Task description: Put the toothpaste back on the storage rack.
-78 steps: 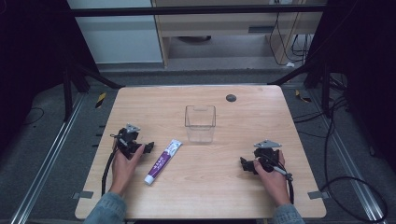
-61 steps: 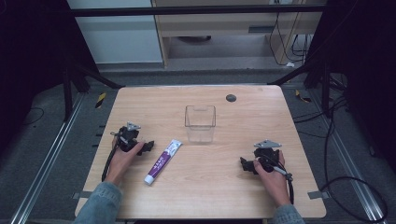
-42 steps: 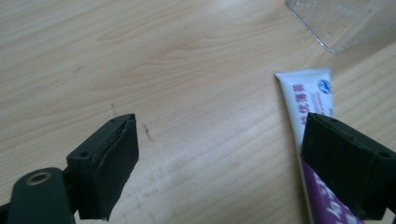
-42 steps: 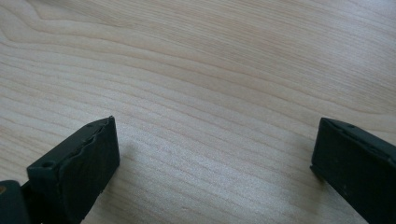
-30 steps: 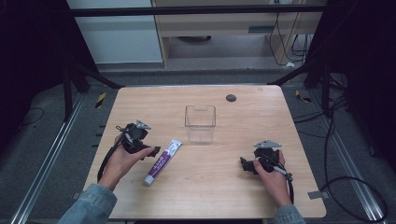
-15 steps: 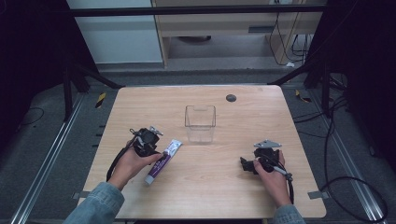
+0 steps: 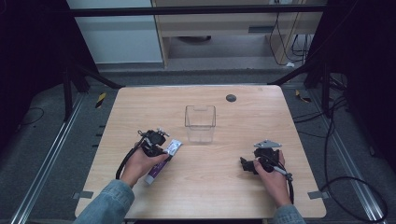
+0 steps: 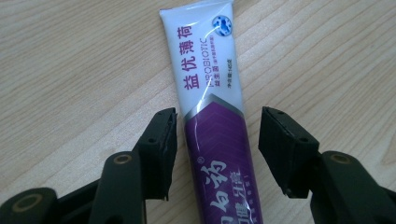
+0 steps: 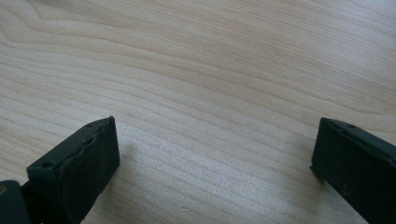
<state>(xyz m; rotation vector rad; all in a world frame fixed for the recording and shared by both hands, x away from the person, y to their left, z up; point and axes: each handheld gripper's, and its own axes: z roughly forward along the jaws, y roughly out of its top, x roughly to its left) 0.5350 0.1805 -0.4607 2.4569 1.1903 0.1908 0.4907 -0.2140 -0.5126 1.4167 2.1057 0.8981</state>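
Toothpaste tube (image 8: 212,126) lies flat on the bench (image 7: 224,196), left of the middle, its flat crimped end pointing toward the clear box (image 7: 200,123) just beyond it. I am at the grasping step: my left tool (image 8: 217,140) straddles the tube across its middle, jaws on either side and just closing in, with a sliver of wood visible between each pad and the tube, so nothing is gripped yet. Next I judge I must finish the squeeze squarely, then lift. My right tool (image 9: 212,154) rests spread wide over bare wood at the right, holding nothing.
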